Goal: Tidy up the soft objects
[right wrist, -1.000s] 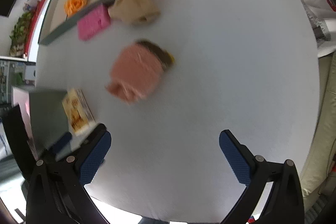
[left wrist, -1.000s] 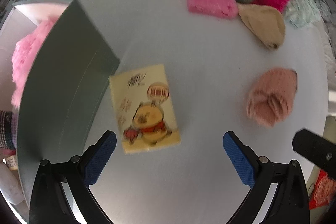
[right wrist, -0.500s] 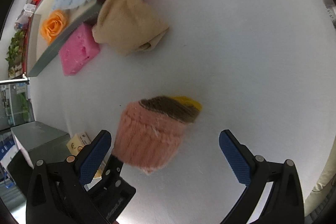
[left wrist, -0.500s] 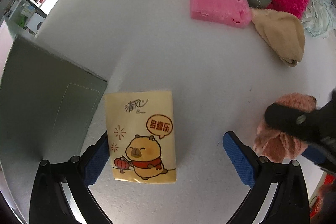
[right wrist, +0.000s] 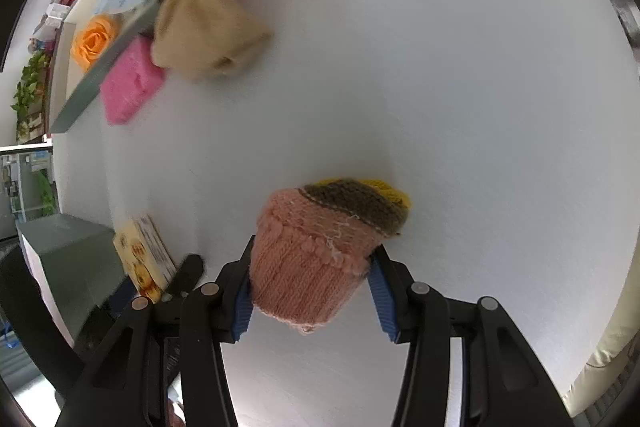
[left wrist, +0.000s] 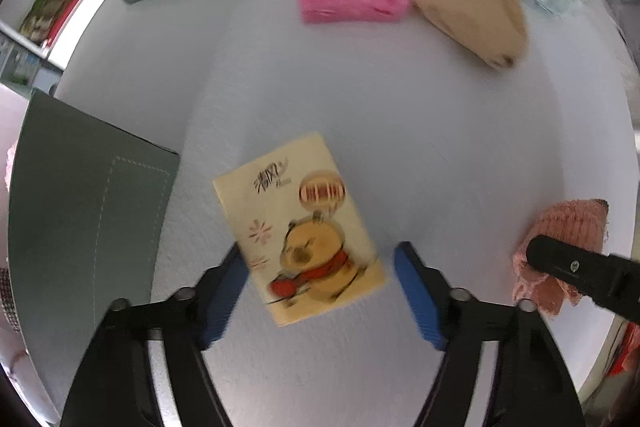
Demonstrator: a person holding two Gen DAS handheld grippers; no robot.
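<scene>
My left gripper (left wrist: pixel 320 291) points down over the white tabletop (left wrist: pixel 400 115). Its jaws have just been closing around the flat yellow tissue pack with a cartoon bear (left wrist: pixel 300 239); the left pad touches its edge, the right pad stands just clear, so no clamp. My right gripper (right wrist: pixel 310 291) has just been closing too, and both blue pads press the ribbed base of the salmon-pink knitted cupcake with brown-and-yellow top (right wrist: pixel 320 247), which sits on the table.

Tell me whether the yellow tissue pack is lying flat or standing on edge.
Lying flat. The tissue pack rests on the white table with its printed cartoon face up, between the left gripper fingers.
</scene>
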